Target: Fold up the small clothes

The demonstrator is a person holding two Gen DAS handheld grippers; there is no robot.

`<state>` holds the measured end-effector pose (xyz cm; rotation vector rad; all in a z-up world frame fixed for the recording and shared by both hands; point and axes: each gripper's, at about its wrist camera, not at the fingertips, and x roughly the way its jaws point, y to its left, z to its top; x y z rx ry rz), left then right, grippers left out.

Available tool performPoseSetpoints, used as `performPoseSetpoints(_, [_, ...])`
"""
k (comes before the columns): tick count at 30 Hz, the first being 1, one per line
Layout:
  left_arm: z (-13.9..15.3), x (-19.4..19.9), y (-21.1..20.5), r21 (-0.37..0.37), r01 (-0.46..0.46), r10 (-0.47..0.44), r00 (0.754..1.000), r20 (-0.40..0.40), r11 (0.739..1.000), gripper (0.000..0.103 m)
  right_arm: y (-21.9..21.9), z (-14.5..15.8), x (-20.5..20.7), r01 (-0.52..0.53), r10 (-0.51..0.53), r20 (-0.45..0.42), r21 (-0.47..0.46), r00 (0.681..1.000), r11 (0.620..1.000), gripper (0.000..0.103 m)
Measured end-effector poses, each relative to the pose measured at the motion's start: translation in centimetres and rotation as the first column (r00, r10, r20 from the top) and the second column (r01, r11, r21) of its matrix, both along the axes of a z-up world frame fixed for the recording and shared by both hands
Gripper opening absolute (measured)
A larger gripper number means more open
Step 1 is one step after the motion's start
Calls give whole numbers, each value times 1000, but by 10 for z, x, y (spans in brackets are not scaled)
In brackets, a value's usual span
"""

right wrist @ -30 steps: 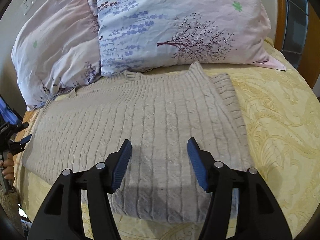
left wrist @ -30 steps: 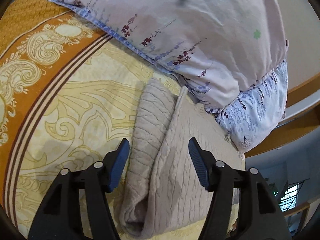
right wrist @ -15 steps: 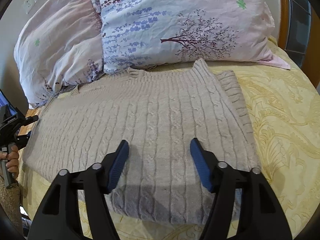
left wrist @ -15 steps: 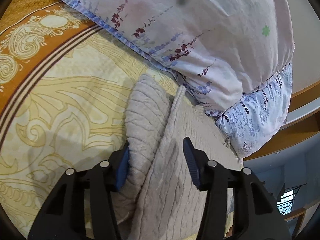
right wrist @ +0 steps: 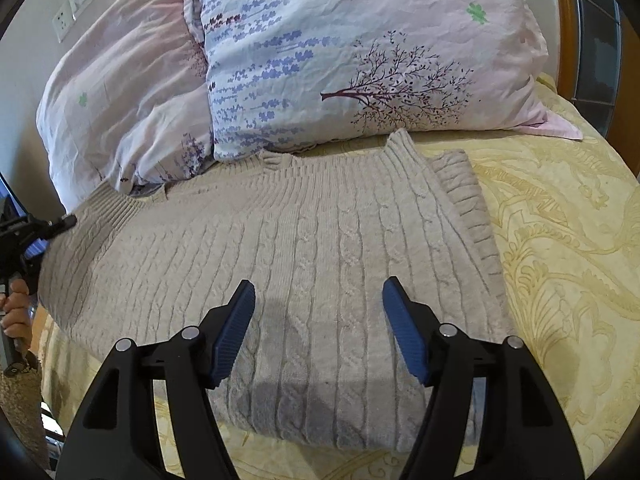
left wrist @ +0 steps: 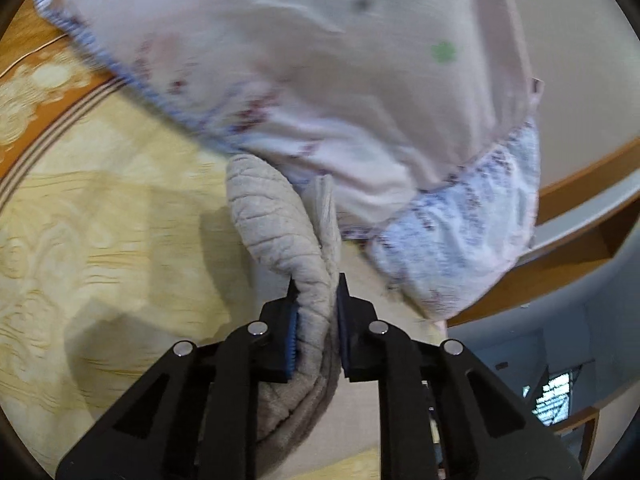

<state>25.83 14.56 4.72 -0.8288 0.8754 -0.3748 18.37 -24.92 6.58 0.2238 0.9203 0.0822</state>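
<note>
While the sweater [right wrist: 304, 264] lies spread flat on the bed [right wrist: 560, 264], its collar end just beside the two pillows [right wrist: 360, 60], one edge of it is now bunched up and raised off the bedspread.

Left hand-held gripper [left wrist: 316, 320]: a second ago wide apart astride the sweater's folded edge [left wrist: 280, 232], now closing, pads pressing the knit from both sides; view blurred, the pinched fold standing clear of the bedspread. Judged: grip taken, first fold across the body can start.

Right hand-held gripper [right wrist: 320, 320]: released, jaws apart, nothing between them, hovering above the sweater's near edge, placed much as before. Judged: not yet engaged; it needs its own hold or the lifted side may drag the rest askew
</note>
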Motion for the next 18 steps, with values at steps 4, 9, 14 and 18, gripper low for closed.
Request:
performPoseSetpoints(4, [22,6,-35,-49,50,-48,997,54,998,14,-3,5,-2,-3,2,23,17,1000,1000,68])
performPoseSetpoints(9, [36,18,-94,-119,128,-117,989,89,985,14,-11,11,-7,9,-10,44,20,999,1000,68])
performPoseSetpoints(14, [24,27,-172,-155,218,-207,975,82,964,14,-23,12,-11,39,-40,51,23,998,999,68])
performPoseSetpoints(18, [-9,30,-231,-184,358,-363,932,2,916,13,-39,12,-13,81,-83,46,38,995,996,68])
